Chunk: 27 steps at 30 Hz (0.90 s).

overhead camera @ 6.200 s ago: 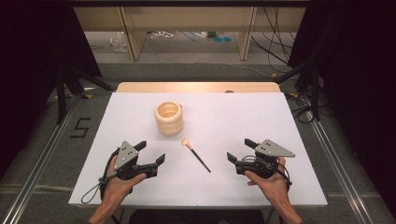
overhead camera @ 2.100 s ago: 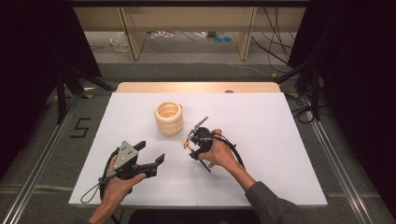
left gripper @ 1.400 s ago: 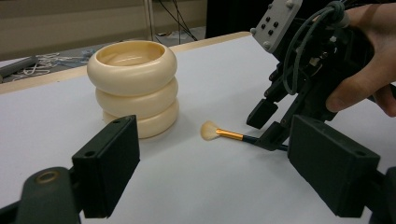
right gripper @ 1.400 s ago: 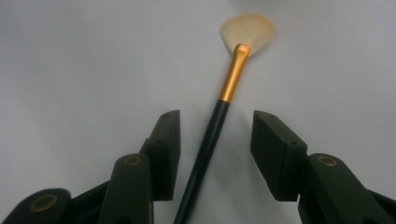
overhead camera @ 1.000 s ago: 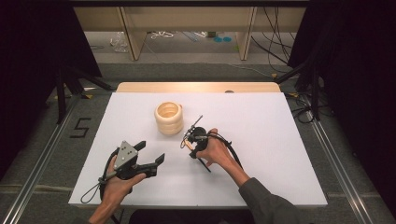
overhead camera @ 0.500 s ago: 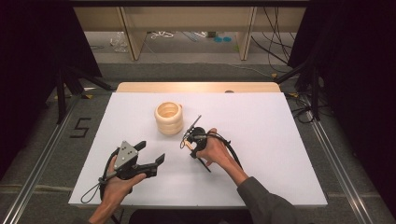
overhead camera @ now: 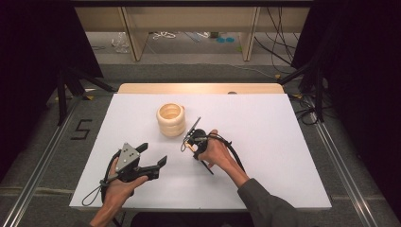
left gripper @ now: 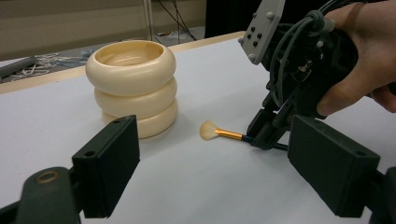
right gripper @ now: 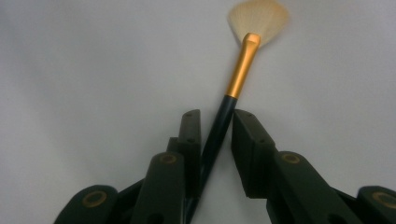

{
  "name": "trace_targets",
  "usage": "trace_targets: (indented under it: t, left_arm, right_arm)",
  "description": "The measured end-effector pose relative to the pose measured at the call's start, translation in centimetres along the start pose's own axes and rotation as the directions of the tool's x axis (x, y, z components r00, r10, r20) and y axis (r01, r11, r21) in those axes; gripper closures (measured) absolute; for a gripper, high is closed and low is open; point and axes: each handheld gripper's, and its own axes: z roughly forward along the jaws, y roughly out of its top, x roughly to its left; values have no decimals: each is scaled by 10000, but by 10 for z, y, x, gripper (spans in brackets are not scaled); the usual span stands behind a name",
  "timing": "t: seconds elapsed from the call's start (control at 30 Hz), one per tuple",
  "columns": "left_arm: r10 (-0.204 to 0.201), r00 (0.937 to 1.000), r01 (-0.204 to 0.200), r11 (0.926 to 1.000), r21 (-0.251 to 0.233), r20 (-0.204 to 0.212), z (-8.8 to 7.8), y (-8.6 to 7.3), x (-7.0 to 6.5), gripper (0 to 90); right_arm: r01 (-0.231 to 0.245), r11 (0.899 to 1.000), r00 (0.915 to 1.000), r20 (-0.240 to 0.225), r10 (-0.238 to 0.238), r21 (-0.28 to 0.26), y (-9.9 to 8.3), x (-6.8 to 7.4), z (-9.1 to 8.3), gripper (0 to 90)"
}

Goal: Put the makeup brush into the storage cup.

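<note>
A slim fan brush (right gripper: 243,70) — pale cream bristles, gold metal ferrule, dark handle — lies on the white table (overhead camera: 283,142), near the cream ringed holder (overhead camera: 170,119). A "5" is marked on the floor. The right gripper (right gripper: 215,133), jaws just closing, straddles the handle, unclamped. The left gripper (left gripper: 210,154), released, hasn't moved since.

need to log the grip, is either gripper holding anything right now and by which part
Not firmly yet: the right gripper has been closing around the brush at its dark handle, a gap still showing. The left gripper is open, holding nothing.
</note>
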Motion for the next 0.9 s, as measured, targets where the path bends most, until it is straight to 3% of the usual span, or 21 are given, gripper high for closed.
trace_targets:
  t: [0.13, 0.23, 0.27, 0.3, 0.57, 0.7, 0.9]
  left_arm:
    - [-57, 10000, 57, 10000, -21, -3, 0, 0, 0, 168]
    - [-64, 10000, 64, 10000, -19, -3, 0, 0, 0, 168]
    - [-77, 10000, 77, 10000, -16, 0, 0, 0, 0, 168]
    - [-50, 10000, 50, 10000, -14, 1, 0, 0, 0, 168]
    - [-24, 10000, 24, 10000, -7, 11, 0, 0, 0, 169]
    - [-15, 10000, 15, 10000, 1, 13, 0, 0, 0, 169]
    - [-39, 10000, 39, 10000, 4, 21, 0, 0, 0, 169]
  right_arm:
    - [-84, 9996, 10000, -22, 84, 256, 3, 0, 0, 752]
    - [139, 9996, 9999, -52, -138, 248, 3, -3, 1, 765]
    - [-125, 9993, 9999, -102, 128, 351, 4, -2, 0, 771]
    - [91, 9995, 9999, -108, -87, 297, 4, -4, 1, 775]
    - [266, 9973, 9996, -81, -261, 684, 10, -4, 2, 806]
    - [69, 9948, 10000, -72, -62, 1013, 13, -2, 1, 830]
    - [463, 9937, 9989, 59, -471, 1018, 14, -1, 2, 833]
